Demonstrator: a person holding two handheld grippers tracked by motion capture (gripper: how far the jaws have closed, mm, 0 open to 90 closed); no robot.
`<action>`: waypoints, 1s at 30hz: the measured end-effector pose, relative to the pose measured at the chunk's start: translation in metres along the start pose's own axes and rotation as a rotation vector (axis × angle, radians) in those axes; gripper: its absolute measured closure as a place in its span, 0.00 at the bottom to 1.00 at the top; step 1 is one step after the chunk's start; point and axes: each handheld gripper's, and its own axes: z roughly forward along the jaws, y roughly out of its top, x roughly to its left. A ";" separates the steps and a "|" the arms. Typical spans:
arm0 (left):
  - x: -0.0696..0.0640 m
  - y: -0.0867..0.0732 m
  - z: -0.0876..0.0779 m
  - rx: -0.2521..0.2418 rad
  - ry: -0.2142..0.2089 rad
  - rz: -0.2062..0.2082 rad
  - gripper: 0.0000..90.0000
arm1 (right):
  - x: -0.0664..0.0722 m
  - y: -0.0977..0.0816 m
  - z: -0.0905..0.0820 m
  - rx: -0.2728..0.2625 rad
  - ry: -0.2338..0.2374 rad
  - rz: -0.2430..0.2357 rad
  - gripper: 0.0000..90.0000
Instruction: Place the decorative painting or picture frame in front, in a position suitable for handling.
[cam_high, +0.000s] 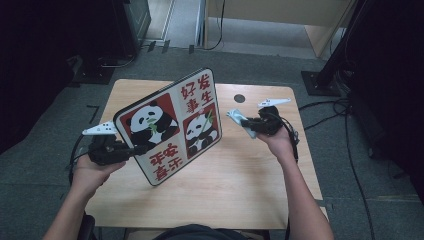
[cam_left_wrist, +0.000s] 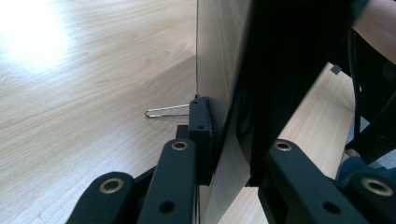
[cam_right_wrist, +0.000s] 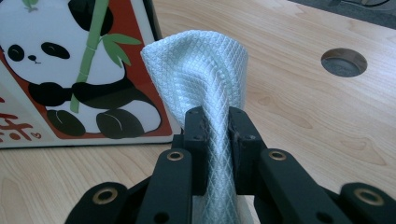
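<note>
Two tools are loaded: the left tool (cam_high: 131, 150) clamps the panda board (cam_high: 170, 125) tilted above the desk (cam_high: 240, 170), the right tool (cam_high: 250, 122) pinches a cloth (cam_right_wrist: 201, 70) beside it. Wiping seemingly hasn't begun.

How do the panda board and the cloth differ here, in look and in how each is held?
The panda board is rigid, flat and printed red, white and black; the cloth is soft, pale and bunched. The left gripper clamps the board's edge and holds it tilted over the table; the right gripper pinches the cloth's middle, so it fans out above the jaws. Both are gripped.
</note>
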 end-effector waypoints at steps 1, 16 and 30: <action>0.000 0.000 0.000 0.000 0.001 0.001 0.89 | 0.001 0.001 0.000 0.002 -0.002 -0.004 0.89; 0.000 -0.001 0.001 0.006 -0.014 -0.010 0.90 | 0.022 0.038 -0.016 -0.016 0.023 -0.061 0.89; 0.002 -0.001 0.001 0.002 -0.024 -0.007 0.90 | 0.051 0.094 -0.034 -0.033 0.036 -0.132 0.89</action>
